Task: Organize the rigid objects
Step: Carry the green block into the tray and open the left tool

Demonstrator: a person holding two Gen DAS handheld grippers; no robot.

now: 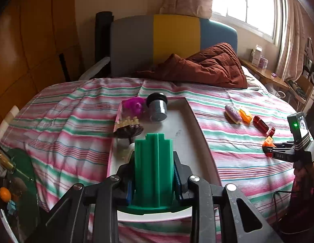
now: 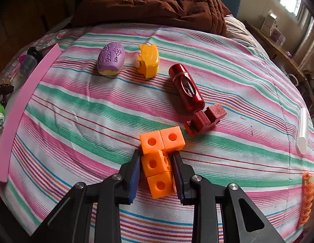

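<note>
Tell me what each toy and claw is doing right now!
Left claw: shut on the green block, over the tray.
Right claw: shut on the orange cubes.
Red tube: lying on the bed.
Purple egg: lying on the bed.
Grey jar: tipped over in tray.

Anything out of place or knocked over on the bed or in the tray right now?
Mostly not. In the pink tray the grey jar lies tipped on its side by the magenta toy. The purple egg, yellow piece, red capsule and dark red block still lie loose on the striped sheet.
</note>
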